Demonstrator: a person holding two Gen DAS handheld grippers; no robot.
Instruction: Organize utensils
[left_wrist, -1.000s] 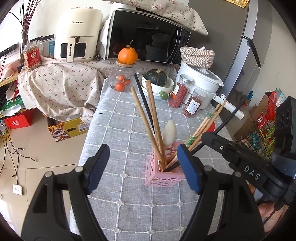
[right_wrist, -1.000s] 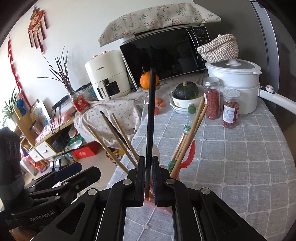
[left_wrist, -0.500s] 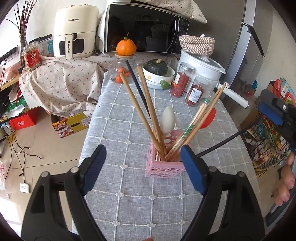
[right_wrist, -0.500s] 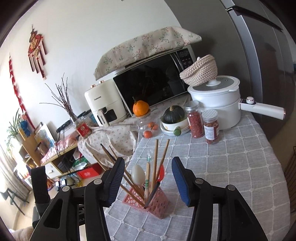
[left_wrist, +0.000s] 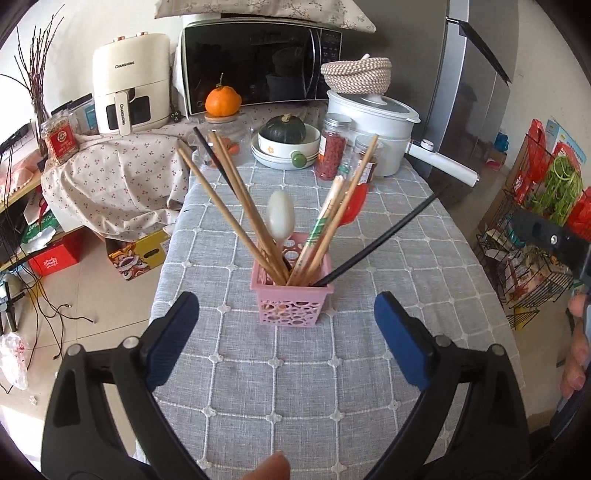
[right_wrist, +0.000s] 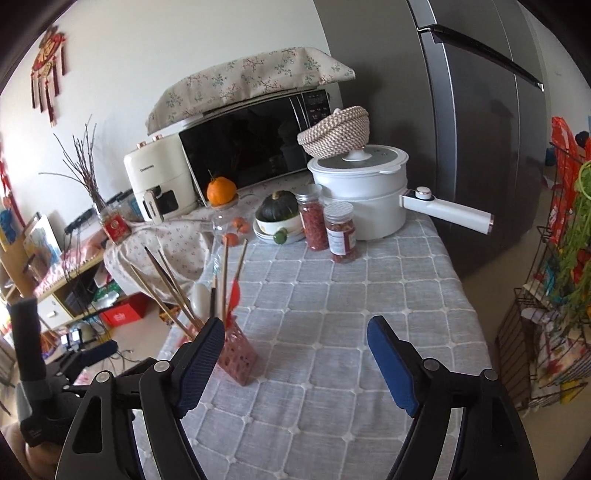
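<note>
Both my grippers, left (left_wrist: 286, 339) and right (right_wrist: 295, 363), have just been opening, empty; basket (left_wrist: 291, 302) at frame centre on the desk (left_wrist: 258, 387) holds chopsticks (left_wrist: 229, 210).

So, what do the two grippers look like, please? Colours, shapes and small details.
Both look alike. The left gripper has black plastic arms with round silver rivets, and its two fingers end in blue ribbed pads. The right gripper shows the same black frame, silver rivets and blue fingers. No cables or sleeves are visible.
</note>
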